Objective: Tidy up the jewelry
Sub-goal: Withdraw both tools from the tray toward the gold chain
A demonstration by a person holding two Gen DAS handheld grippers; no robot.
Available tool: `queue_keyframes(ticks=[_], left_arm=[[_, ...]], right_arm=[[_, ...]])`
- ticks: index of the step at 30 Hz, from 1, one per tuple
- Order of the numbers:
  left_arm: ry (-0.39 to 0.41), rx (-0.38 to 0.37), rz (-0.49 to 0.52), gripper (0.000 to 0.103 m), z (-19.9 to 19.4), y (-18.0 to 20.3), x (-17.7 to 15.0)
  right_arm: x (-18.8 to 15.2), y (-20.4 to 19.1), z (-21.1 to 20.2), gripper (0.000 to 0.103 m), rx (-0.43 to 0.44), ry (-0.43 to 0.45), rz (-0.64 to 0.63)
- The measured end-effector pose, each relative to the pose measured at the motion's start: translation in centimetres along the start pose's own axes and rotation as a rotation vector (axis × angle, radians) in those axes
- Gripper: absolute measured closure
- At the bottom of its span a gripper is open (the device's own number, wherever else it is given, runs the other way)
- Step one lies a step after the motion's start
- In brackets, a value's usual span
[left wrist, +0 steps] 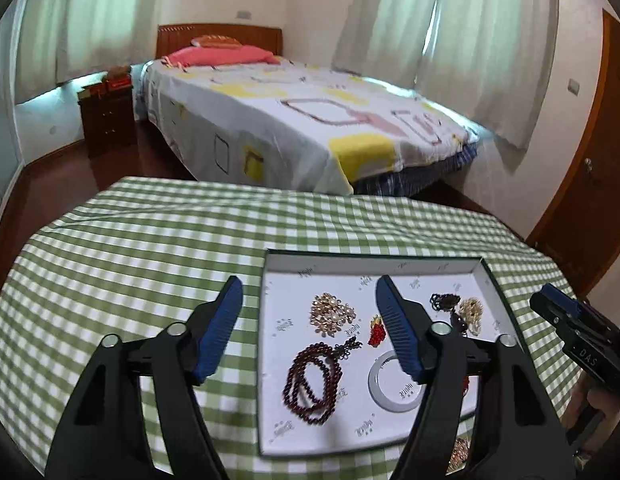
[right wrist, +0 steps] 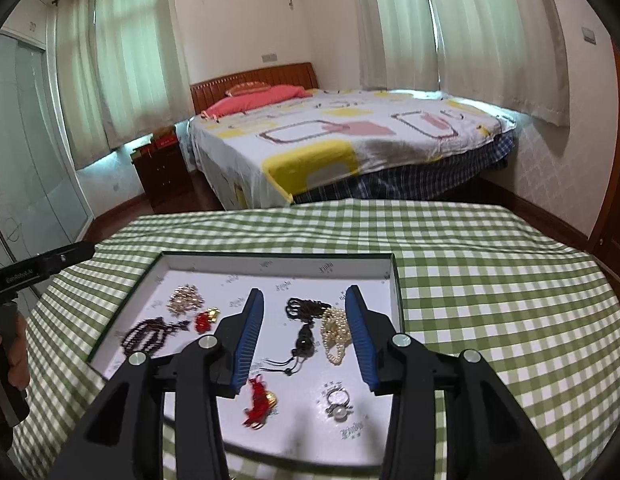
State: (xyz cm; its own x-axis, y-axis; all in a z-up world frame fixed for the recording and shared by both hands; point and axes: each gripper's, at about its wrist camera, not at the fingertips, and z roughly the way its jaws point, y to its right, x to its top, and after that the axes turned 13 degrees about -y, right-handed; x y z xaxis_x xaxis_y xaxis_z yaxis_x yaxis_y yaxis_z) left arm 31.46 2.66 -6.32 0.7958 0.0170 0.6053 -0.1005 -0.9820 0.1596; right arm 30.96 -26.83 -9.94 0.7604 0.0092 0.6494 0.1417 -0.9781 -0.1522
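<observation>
A: Where was the jewelry?

B: In the white tray (right wrist: 270, 268) on the table (right wrist: 489, 280). Dark beads (left wrist: 310, 380) lay left, pearls (right wrist: 335, 334) right, a ring (right wrist: 337, 404) near.

A: And the claws?

B: The left claw (left wrist: 310, 312) and right claw (right wrist: 306, 320) were both apart, holding nothing.

A: What was a good next move?

B: Probably go down slowly and pinch only one piece.
</observation>
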Motion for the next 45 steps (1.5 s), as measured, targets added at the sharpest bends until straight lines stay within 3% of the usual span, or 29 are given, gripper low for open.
queue_keyframes(ticks=[8, 23, 34, 45], left_arm=[[0.036, 0.023, -0.012, 0.028, -3.5, -0.2, -3.5], [-0.016, 0.053, -0.023, 0.027, -4.0, 0.2, -11.9], [-0.070, 0.086, -0.021, 0.027, -2.8, -0.5, -14.8], [-0.096, 0.087, -0.032, 0.027, -2.0, -0.8, -15.0]], right_arm=[[-2.8, -2.2, -2.6, 0.056, 0.007, 0.012, -0.023], [-10.6, -5.2, -1.3, 0.056, 0.039, -0.111, -0.051], [-12.0, -6.8, 1.0, 0.056, 0.049, -0.183, -0.083], [-12.4, -7.9, 3.1, 0.056, 0.040, -0.271, -0.118]])
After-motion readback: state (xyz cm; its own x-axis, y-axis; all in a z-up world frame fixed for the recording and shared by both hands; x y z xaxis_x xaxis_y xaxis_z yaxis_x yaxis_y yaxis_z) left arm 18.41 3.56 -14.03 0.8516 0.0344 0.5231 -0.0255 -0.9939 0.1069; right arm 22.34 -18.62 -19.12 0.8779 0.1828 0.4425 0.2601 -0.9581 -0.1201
